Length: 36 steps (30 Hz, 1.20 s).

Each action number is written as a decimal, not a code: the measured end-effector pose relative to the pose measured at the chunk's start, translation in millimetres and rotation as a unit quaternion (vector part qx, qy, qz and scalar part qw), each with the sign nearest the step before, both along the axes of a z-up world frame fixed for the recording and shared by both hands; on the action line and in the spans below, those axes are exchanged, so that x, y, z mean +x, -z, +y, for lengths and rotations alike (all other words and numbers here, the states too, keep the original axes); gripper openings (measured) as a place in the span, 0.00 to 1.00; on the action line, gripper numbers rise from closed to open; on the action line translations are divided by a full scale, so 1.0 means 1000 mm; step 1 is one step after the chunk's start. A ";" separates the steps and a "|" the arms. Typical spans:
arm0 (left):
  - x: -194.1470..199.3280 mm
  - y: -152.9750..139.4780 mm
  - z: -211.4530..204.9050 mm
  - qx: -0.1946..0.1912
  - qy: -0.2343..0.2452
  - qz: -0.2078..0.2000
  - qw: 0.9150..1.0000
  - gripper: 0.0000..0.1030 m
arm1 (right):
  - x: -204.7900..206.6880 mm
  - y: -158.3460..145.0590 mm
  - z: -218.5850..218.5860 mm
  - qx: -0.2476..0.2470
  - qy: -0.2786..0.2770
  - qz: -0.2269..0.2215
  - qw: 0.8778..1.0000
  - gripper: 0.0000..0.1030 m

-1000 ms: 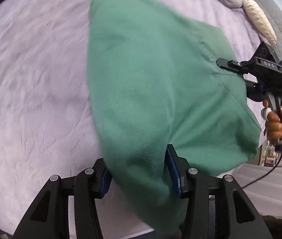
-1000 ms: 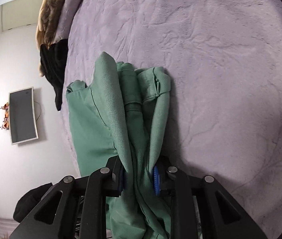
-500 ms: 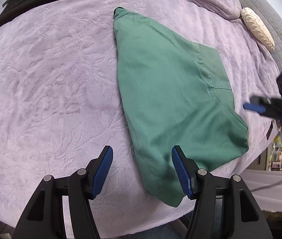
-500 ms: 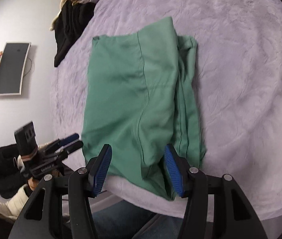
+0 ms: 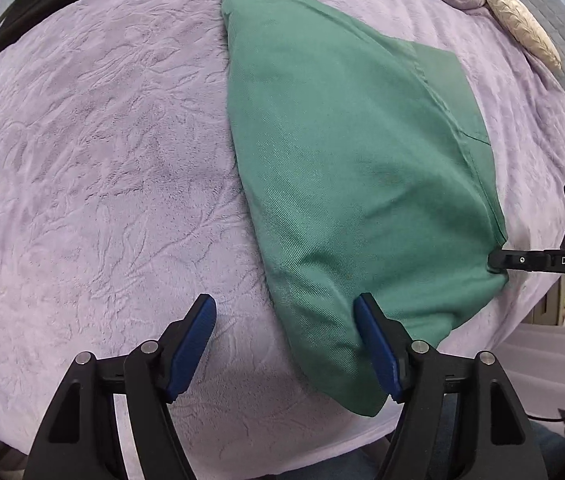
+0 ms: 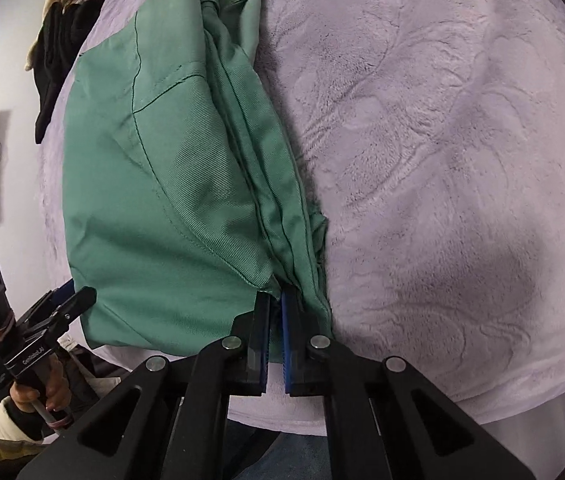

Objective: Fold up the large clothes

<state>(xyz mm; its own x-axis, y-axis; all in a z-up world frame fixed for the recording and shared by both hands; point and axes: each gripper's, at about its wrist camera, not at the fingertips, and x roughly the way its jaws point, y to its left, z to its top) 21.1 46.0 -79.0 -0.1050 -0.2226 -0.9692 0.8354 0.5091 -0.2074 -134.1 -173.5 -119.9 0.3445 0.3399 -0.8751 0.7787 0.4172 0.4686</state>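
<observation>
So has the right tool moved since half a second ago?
Yes. The right tool has come in toward the lilac bedspread and shut on the green garment at its near corner.

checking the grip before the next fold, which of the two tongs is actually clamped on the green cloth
The right tongs: shut on the near edge of the green garment. The left tongs are wide open, gripping nothing.

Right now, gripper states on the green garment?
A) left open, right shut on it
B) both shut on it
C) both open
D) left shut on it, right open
A: the left gripper has its pads spread wide over the bedspread, while the right gripper pinches the green garment at its near edge.
</observation>
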 end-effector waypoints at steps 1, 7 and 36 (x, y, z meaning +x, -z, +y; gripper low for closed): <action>-0.002 0.001 -0.002 0.002 -0.003 0.000 1.000 0.71 | 0.000 -0.001 0.001 -0.002 0.003 -0.001 1.000 0.03; -0.006 -0.003 -0.003 0.015 -0.025 -0.006 1.000 0.71 | -0.008 -0.020 0.007 -0.017 0.000 0.006 1.000 0.03; 0.001 -0.045 0.014 0.055 -0.068 -0.074 0.993 1.00 | -0.019 -0.087 -0.002 -0.087 0.018 0.028 0.996 0.08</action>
<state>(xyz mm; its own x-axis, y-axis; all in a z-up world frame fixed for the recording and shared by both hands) 21.9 60.3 -34.1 0.0647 -0.1165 -0.9911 0.7748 0.6318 -0.0237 -153.2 -175.5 -33.2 0.3018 0.1691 -0.9383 0.8179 0.4597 0.3460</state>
